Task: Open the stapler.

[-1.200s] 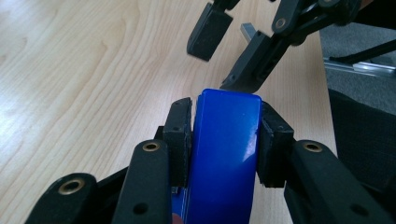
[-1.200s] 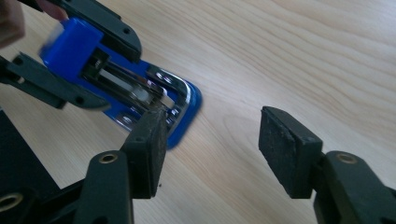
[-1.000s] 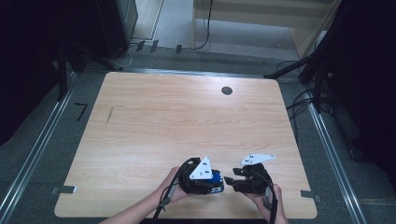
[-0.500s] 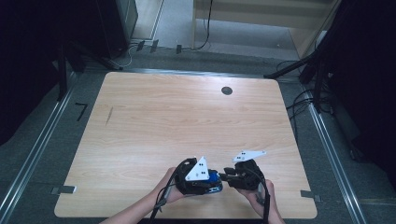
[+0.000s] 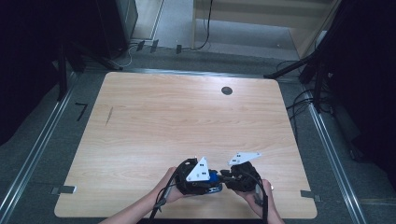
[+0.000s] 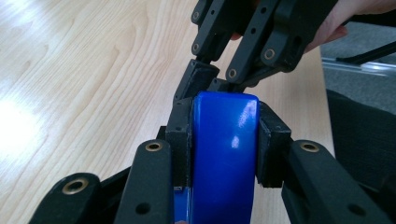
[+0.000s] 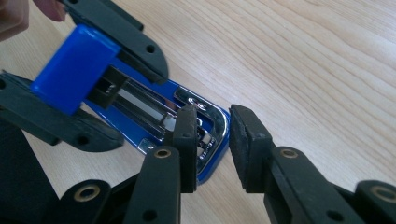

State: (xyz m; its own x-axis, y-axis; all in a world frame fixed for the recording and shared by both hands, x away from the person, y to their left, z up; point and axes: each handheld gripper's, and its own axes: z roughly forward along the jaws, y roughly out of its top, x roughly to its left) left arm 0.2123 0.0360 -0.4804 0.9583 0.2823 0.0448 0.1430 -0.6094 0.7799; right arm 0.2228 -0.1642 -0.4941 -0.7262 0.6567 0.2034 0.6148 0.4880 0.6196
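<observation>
Left gripper [image 6: 224, 135] clamped on blue stapler [image 6: 223, 154] – lid raised, right gripper [image 7: 212, 140] jaws just closing – astride its front end, wooden table [image 5: 187, 116]

You will find nothing to read here: no word, brand, label or number stands on the stapler [image 7: 140, 107], on either gripper or on the worktop [image 5: 187, 121]. The dark stroke by the worktop's left edge is too small to make out.

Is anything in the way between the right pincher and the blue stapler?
No. The right gripper is already at the blue stapler: its jaws straddle the rounded metal front end, with nothing between. The left gripper clamps the stapler's blue top.
</observation>
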